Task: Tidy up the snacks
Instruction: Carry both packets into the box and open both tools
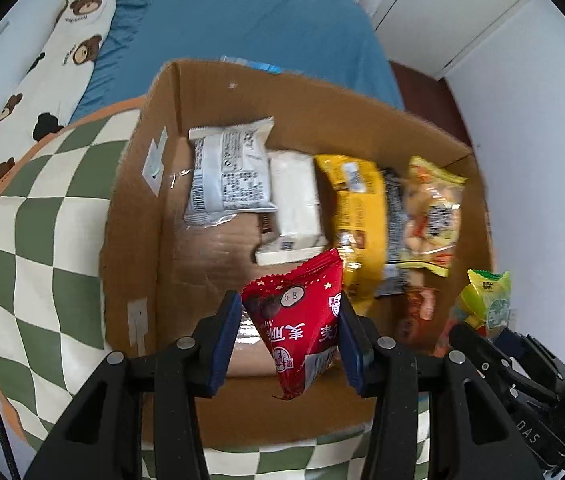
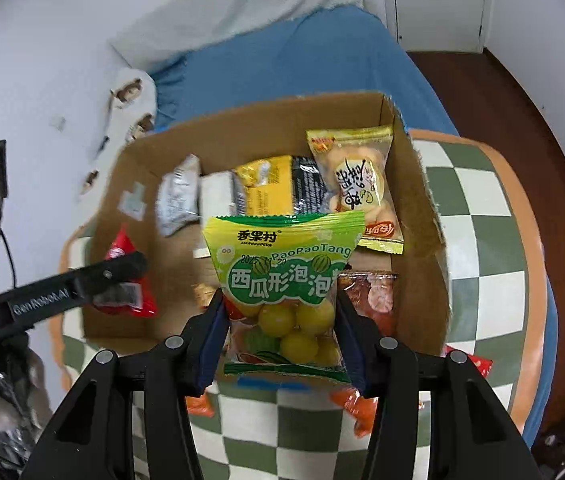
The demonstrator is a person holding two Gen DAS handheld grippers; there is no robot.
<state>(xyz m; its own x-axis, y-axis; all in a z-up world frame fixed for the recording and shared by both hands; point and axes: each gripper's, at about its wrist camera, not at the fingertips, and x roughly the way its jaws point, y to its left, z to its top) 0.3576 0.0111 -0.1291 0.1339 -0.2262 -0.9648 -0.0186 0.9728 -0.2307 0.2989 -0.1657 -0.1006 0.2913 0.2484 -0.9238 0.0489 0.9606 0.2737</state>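
Note:
An open cardboard box stands on a green-and-white checkered mat. Inside lie a white-grey packet, a white packet, a yellow packet and a pale yellow bun packet. My left gripper is shut on a red snack packet and holds it above the box's near side. My right gripper is shut on a green bubble-gum bag with yellow balls, over the box's near right part.
The checkered mat lies on a bed with a blue sheet. A bear-print pillow lies at the left by the wall. Orange-red packets lie on the mat in front of the box. White cabinet doors stand at the far right.

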